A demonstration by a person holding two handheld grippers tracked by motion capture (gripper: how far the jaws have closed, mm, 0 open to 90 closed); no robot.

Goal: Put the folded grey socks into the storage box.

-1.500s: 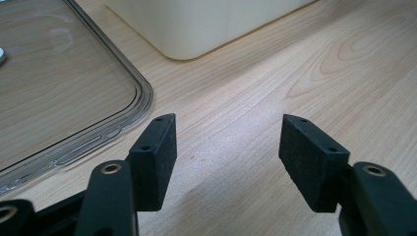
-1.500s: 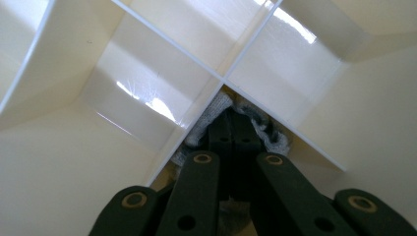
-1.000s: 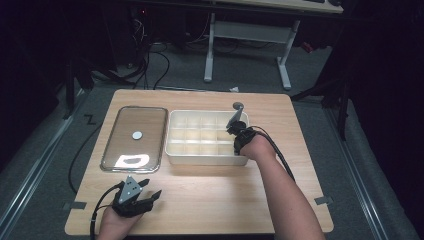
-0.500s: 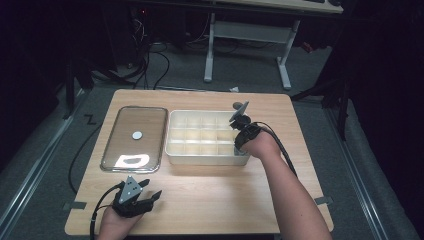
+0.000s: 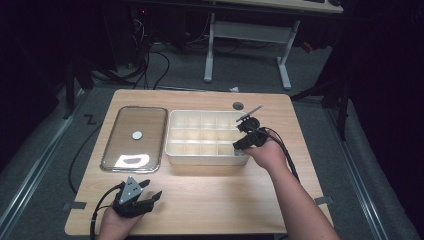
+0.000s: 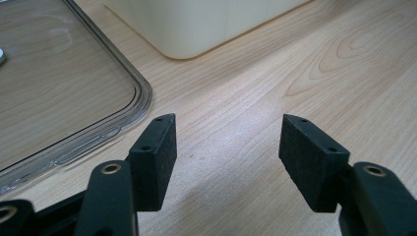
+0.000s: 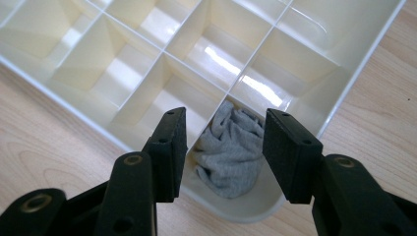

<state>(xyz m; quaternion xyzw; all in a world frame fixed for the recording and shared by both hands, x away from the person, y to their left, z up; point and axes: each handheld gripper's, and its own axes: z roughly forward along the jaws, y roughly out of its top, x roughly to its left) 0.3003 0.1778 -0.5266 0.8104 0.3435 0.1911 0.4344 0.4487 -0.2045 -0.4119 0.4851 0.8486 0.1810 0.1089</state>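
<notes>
The right gripper (image 7: 223,147), jaws parted, hangs over the grey cloth (image 7: 230,152) in the divided tray's (image 5: 172,152) near corner compartment; closing off-centre risks pinching the divider instead.

High view: fixed above near edge of worktop (image 5: 210,200), facing forward and down; whole worktop in frame, floor beyond.

Left gripper view: rides left tongs (image 6: 226,147), low and close over wood, looking along surface toward clear lid (image 6: 59,93) corner and near corner of divided tray (image 6: 196,24).

Right gripper view: rides right tongs (image 7: 223,142), steep downward look, very close over tray (image 7: 339,93) corner cell holding grey cloth (image 7: 228,152).

Shared: tray (image 5: 172,152) appears in all three; lid (image 5: 135,137) in high and left gripper views.
</notes>
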